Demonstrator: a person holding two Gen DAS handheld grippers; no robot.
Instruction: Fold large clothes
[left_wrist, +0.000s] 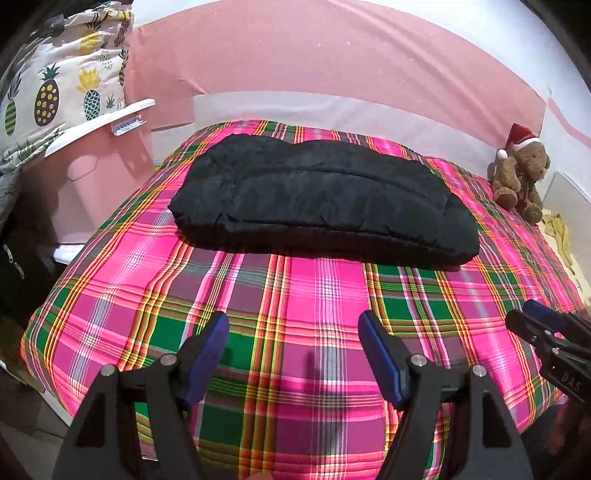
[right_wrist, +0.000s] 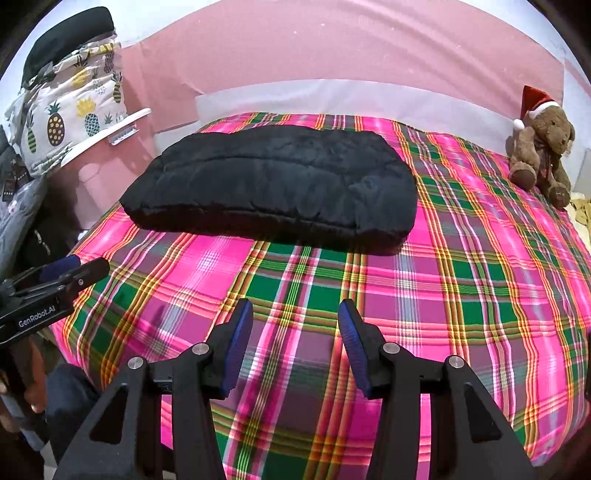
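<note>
I am holding the left gripper (left_wrist: 293, 354) and the right gripper (right_wrist: 295, 341) over the near part of the bed (left_wrist: 295, 369), both gaping wide and gripping nothing — the left a bit wider, neither touching the plaid. The black coat (right_wrist: 273, 184) is lying beyond them, mid-bed towards the left, already looking like a thick folded bundle. I am judging the risk this way: the padding is puffy and slick, so a shallow pinch could catch only the top layer, and the bundle could spring open. The bear (right_wrist: 543, 147) is sitting at the far right, well apart.
</note>
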